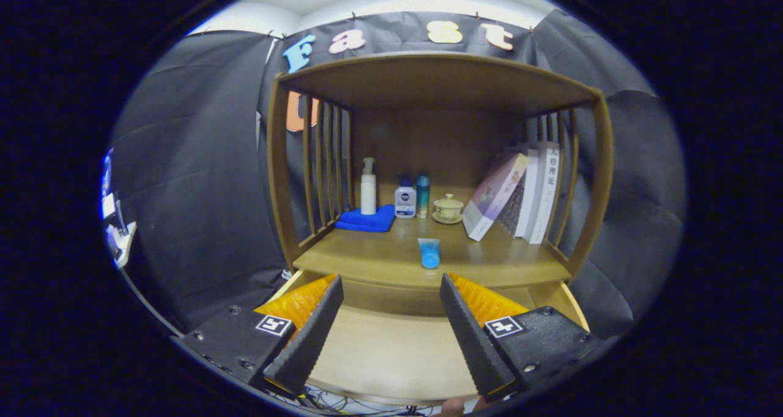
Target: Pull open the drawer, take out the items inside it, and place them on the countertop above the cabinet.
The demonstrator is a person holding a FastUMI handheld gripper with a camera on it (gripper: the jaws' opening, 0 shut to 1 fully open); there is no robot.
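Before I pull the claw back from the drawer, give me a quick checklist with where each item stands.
1. Drawer pulled open: ok, it sits out below the countertop.
2. Drawer bare of items: ok for the visible wooden bottom between the fingers; the back, under the countertop, cannot tell.
3. Blue tube on countertop: ok, near the front edge, just beyond the fingers.
4. Claw open and free: ok, fingers wide apart, nothing held.
5. Tube clear of the leaning book: ok, apart.
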